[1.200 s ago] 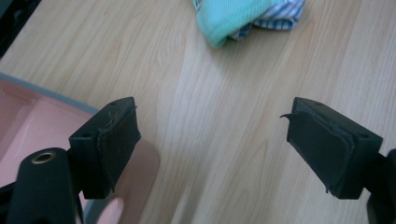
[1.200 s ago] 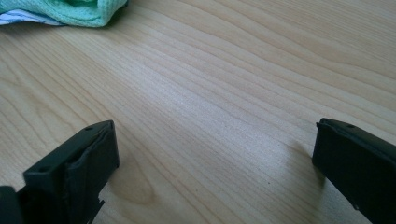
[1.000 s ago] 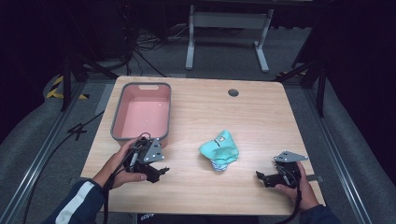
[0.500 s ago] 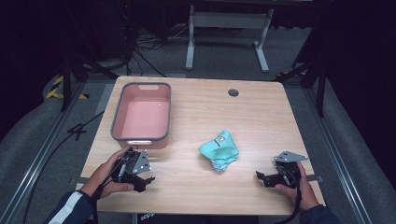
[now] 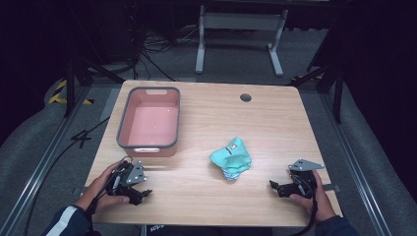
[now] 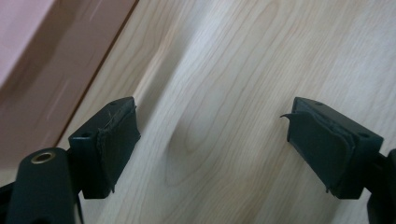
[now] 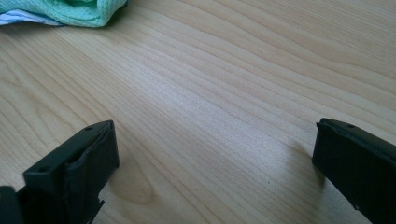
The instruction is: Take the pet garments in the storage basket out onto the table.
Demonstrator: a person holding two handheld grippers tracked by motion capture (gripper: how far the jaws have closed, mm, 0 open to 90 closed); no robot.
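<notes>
A crumpled teal cloth (image 5: 231,158) lies on the wooden table (image 5: 216,123), right of centre. The same cloth (image 7: 60,11) shows at the top left of the right gripper view. My left gripper (image 5: 141,192) rests near the front left corner, just in front of the pink bin (image 5: 150,122), held by a hand. Its jaws stand wide apart over bare wood, so the left gripper (image 6: 212,144) is open. My right gripper (image 5: 275,187) sits near the front right edge, pointing left toward the cloth. The right gripper (image 7: 215,163) is open with nothing between its jaws.
The pink bin with a grey rim stands at the left and holds nothing; its wall (image 6: 51,60) shows close at the left of the left gripper view. A round cable hole (image 5: 245,97) sits near the table's far edge. A metal stand (image 5: 241,29) is behind the table.
My left gripper has drawn back toward the front left corner, away from the middle of the table. The right gripper and the cloth have not moved.
</notes>
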